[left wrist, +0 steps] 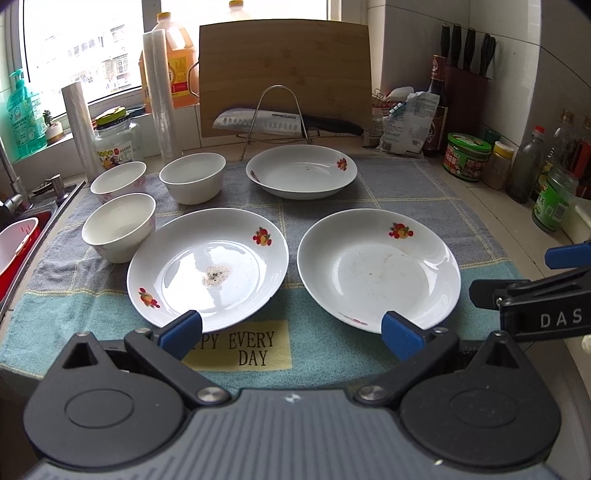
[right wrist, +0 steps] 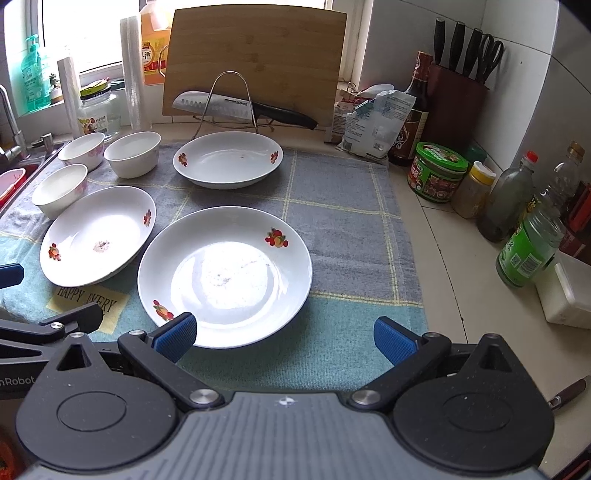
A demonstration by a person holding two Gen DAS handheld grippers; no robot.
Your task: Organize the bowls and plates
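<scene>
Three glossy white plates [left wrist: 207, 267], fruit-printed, and three round bowls [left wrist: 118, 227] at ten o'clock sit on a woven checked towel [right wrist: 332, 221]. Left gripper [left wrist: 291, 332] and right gripper [right wrist: 284, 334] hover wide open, empty, at six o'clock.

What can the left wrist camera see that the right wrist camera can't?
Only the left wrist view shows the whole "HAPPY EVERY DAY" patch and a second orange bottle in the window. Only the right wrist view shows a white box and a brown handle on the counter. Both show three plates, three bowls, the knife and both open grippers.
</scene>
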